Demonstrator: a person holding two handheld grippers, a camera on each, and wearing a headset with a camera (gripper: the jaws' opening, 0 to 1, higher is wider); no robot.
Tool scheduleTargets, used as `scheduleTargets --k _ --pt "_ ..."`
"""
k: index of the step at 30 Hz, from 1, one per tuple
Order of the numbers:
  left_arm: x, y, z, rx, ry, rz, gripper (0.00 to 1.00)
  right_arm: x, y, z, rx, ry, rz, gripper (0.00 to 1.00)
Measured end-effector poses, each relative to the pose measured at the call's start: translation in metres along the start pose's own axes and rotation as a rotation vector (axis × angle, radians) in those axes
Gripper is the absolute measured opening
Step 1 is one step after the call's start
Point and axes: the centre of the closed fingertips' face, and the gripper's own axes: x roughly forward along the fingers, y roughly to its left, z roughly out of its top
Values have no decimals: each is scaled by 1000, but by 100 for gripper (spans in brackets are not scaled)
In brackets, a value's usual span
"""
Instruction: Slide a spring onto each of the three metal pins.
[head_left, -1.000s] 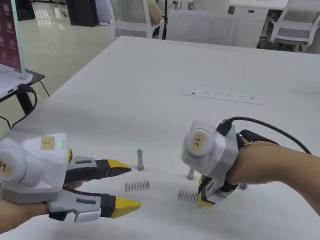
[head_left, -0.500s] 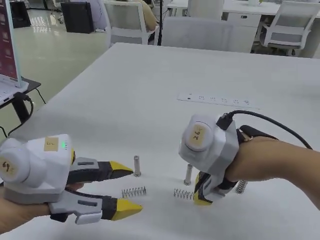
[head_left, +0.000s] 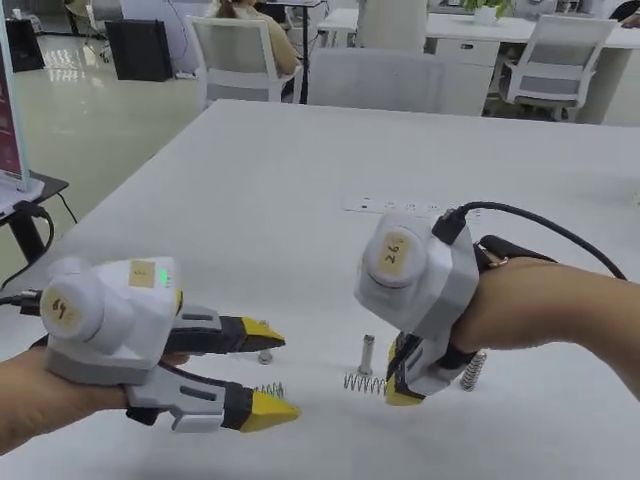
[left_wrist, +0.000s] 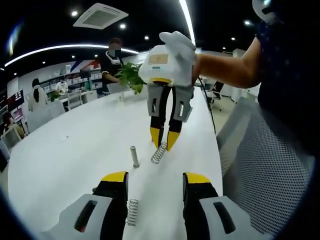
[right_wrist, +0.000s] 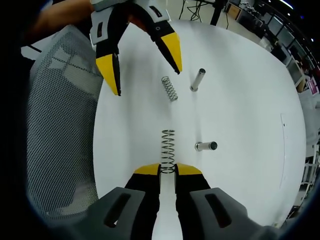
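Observation:
My right gripper (head_left: 400, 388) points down at the white table (head_left: 300, 200), shut on one end of a spring (head_left: 360, 382) that lies flat. A short metal pin (head_left: 367, 352) stands just behind that spring. In the right gripper view the gripper (right_wrist: 168, 169) pinches the spring (right_wrist: 168, 149), with the pin (right_wrist: 205, 146) to its right. My left gripper (head_left: 272, 372) is open, straddling a second spring (head_left: 268, 390); another pin (head_left: 265, 355) stands by its upper jaw. The left gripper view shows its open jaws around this spring (left_wrist: 132, 212). A third spring (head_left: 472, 370) leans beside my right hand.
A white power strip (head_left: 410, 208) lies farther back on the table. Chairs (head_left: 240, 55) stand at the table's far edge. The table's left edge drops to the floor. A mesh chair (right_wrist: 60, 125) sits close to the near edge.
My left gripper has moved forward, so the loose spring now lies between its open jaws. My right gripper still holds its spring beside the pin. The head camera has shifted.

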Motion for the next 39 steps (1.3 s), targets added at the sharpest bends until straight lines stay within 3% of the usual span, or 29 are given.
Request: scheduleTargets --k 16,31,39 --pt "30 -8 13 59 21 -95 33 -13 4 6 -20 5 -12 8" --pt "41 -11 20 102 5 -108 22 -19 7 13 -53 5 -11 8" --pt "44 -13 17 136 16 -112 13 -19 8 13 -60 9 -10 8"
